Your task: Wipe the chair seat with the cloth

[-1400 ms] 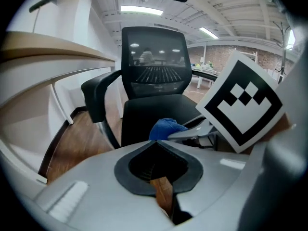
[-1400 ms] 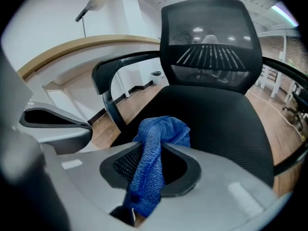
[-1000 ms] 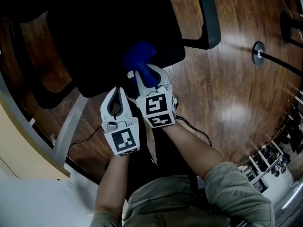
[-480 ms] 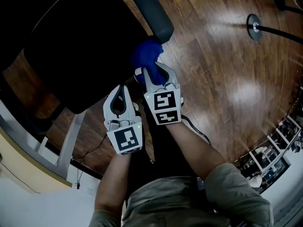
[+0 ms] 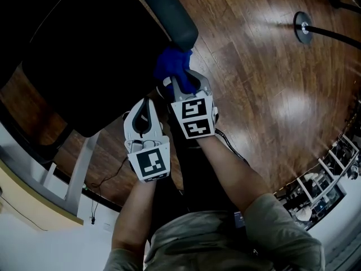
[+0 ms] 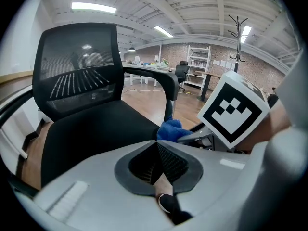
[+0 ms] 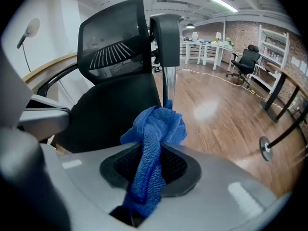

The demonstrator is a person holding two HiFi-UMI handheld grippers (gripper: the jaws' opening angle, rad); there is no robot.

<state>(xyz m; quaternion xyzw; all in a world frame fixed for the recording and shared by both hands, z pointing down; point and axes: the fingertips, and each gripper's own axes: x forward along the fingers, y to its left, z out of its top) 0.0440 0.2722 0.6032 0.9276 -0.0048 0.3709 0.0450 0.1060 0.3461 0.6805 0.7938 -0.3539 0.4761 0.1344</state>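
The right gripper point(image 7: 153, 154) is clamped on a blue cloth point(image 7: 155, 126), its jaws held partly apart by the fabric bunched between them. A wad of cloth puffs out past the tips, and a strip runs back down between the pads. The left gripper point(image 6: 156, 144) has its jaws pressed together, pads meeting at the tips with nothing between them. In the head view the two grippers sit side by side, left just beside right and a little nearer the person, both pointing down and away toward a black chair. The cloth is at the near right corner of the seat point(image 5: 84, 72), right by the end of the padded armrest point(image 5: 167, 13); I cannot tell whether it touches the seat. From the right gripper view the armrest post rises just behind the cloth, and the mesh backrest point(image 7: 113, 32) stands beyond the seat. Glossy wooden floor point(image 5: 271, 100) spreads out to the right.
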